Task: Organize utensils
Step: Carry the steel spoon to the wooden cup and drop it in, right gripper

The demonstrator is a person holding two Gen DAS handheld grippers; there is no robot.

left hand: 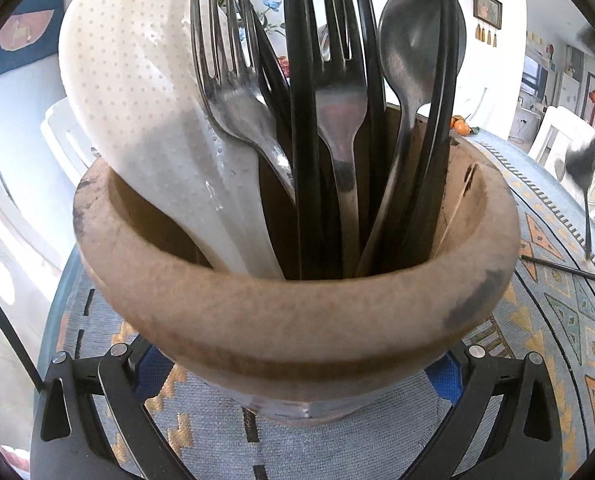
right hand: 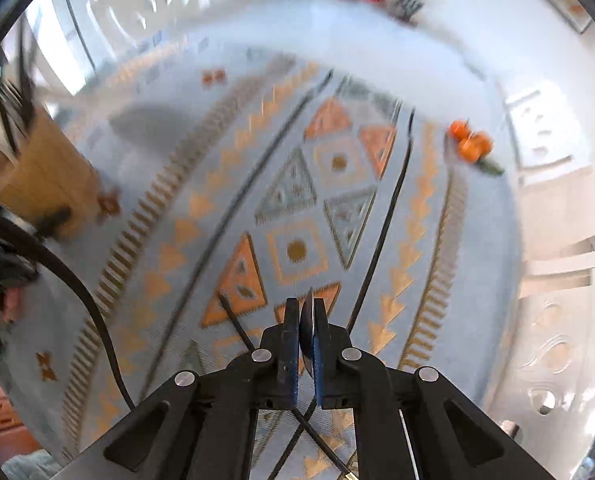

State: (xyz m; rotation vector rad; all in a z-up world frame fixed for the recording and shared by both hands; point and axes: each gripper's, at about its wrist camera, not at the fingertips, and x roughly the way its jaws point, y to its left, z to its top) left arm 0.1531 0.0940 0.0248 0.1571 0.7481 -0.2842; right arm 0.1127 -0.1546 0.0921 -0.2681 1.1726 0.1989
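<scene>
Right gripper (right hand: 306,316) clenched on thin dark utensil (right hand: 307,336) (blurred); left gripper (left hand: 297,384) grasping tan wooden holder (left hand: 297,320).

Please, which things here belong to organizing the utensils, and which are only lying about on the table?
Belong to the job:
- wooden holder
- white paddle, forks, spoon inside it
- black utensil pinched in the right gripper
- black chopstick on the cloth

Lying about:
- tangerines
- patterned tablecloth
</scene>
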